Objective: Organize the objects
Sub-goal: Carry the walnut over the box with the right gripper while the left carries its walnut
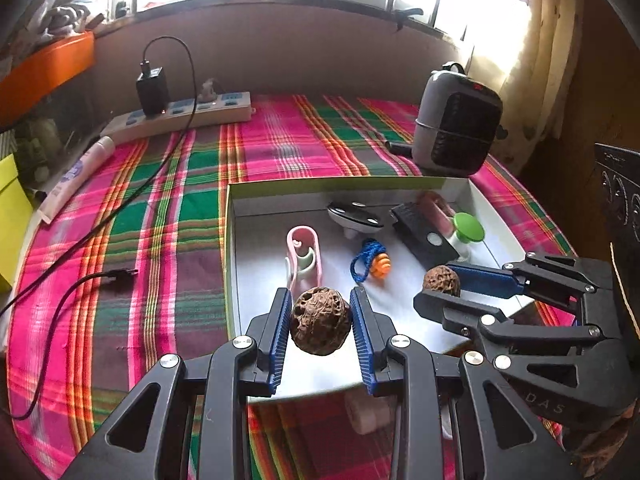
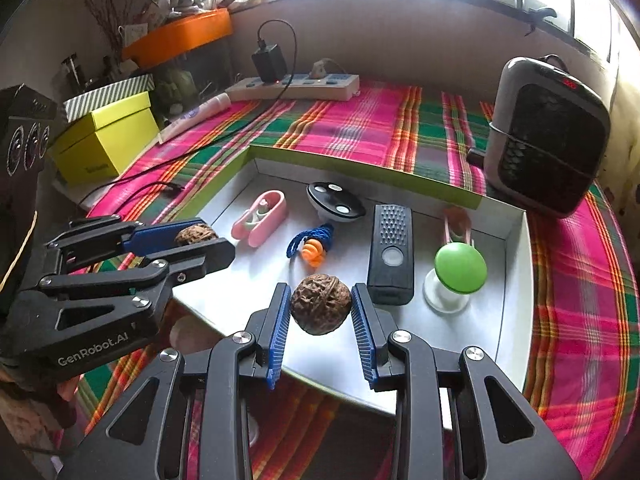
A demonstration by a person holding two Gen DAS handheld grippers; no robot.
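My left gripper [image 1: 320, 312] is shut on a brown walnut [image 1: 321, 321] and holds it over the near edge of a shallow white box [image 1: 236, 248] with green outer walls. My right gripper [image 2: 320, 304] is shut on a second walnut [image 2: 321, 309] over the same box [image 2: 516, 280]. Each gripper shows in the other's view: the right one [image 1: 440, 286] at right with its walnut [image 1: 442, 281], the left one [image 2: 200, 240] at left with its walnut [image 2: 196, 235]. The box holds a pink clip [image 2: 260, 218], a black disc [image 2: 335, 201], an orange toy on blue cord [image 2: 312, 254], a black remote-like block [image 2: 391, 254] and a green-topped stand [image 2: 460, 268].
The box lies on a pink and green plaid cloth [image 1: 160, 220]. A grey heater [image 1: 456, 120] stands behind the box at right. A power strip [image 1: 180, 114] with a black charger and trailing cable lies at the back left. A tube [image 1: 76, 176] and a yellow-green box [image 2: 104, 140] lie left.
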